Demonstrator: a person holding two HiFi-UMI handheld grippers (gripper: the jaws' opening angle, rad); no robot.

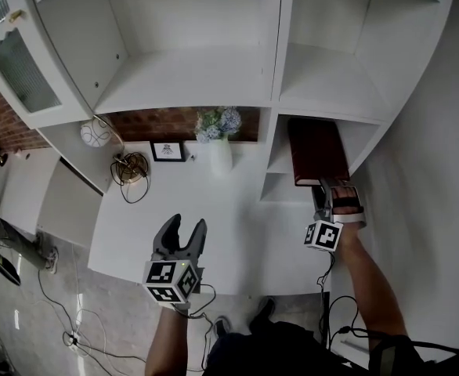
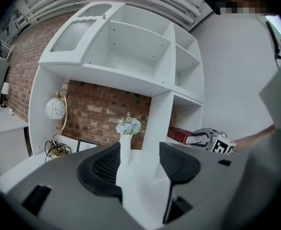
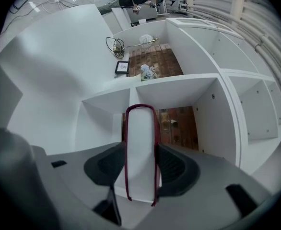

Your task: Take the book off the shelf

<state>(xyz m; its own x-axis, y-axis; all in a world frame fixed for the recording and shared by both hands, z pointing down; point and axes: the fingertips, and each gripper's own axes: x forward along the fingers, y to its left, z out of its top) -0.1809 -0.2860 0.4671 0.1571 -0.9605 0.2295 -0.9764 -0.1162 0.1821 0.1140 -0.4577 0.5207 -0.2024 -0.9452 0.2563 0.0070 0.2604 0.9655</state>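
A dark red book (image 1: 317, 151) lies flat in the lower right compartment of the white shelf (image 1: 275, 92), its near end sticking out over the edge. My right gripper (image 1: 333, 186) is shut on that near end. In the right gripper view the book (image 3: 140, 147) stands edge-on between the jaws of the right gripper (image 3: 140, 164), whose pads press on both covers. My left gripper (image 1: 188, 227) hangs open and empty over the white counter (image 1: 237, 241), well left of the book. From the left gripper (image 2: 139, 164), the book (image 2: 181, 135) and the right gripper (image 2: 205, 138) show at the right.
On the counter under the shelf stand a white vase of flowers (image 1: 220, 151), a small framed picture (image 1: 168, 151), a coil of cable (image 1: 130, 168) and a round white lamp (image 1: 95, 133). A glass cabinet door (image 1: 10, 53) hangs at the upper left. Cables trail on the floor (image 1: 73, 319).
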